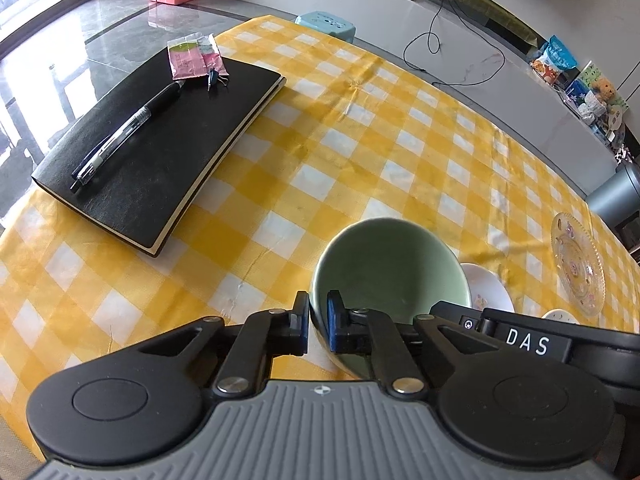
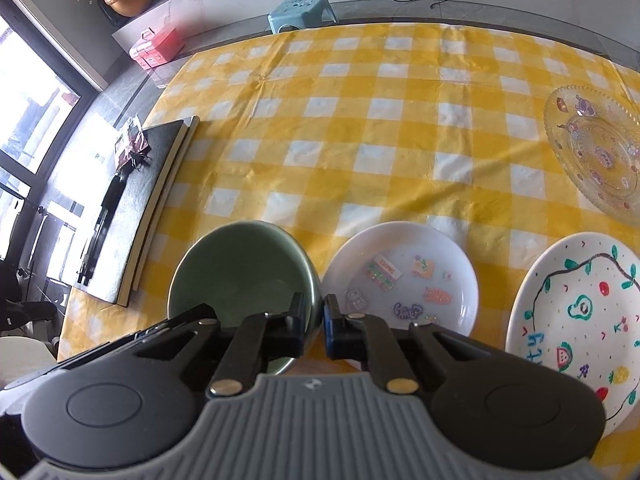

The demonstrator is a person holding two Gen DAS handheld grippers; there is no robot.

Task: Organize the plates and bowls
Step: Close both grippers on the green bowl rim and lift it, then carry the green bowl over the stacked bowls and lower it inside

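Observation:
A pale green bowl (image 1: 390,264) is tilted above the yellow checked tablecloth (image 1: 320,140). My left gripper (image 1: 318,326) is shut on its left rim. My right gripper (image 2: 316,326) is shut on its right rim; the bowl also shows in the right wrist view (image 2: 236,268). A small white dish with stickers (image 2: 404,276) lies just right of the bowl. A white painted plate (image 2: 576,312) lies at the right. A clear glass plate (image 2: 596,148) lies farther back right.
A black notebook (image 1: 160,144) with a pen (image 1: 128,132) and a pink packet (image 1: 188,58) lies on the table's left side. A blue stool (image 2: 300,10) stands beyond the far edge. The right gripper's body (image 1: 528,340) sits beside the bowl.

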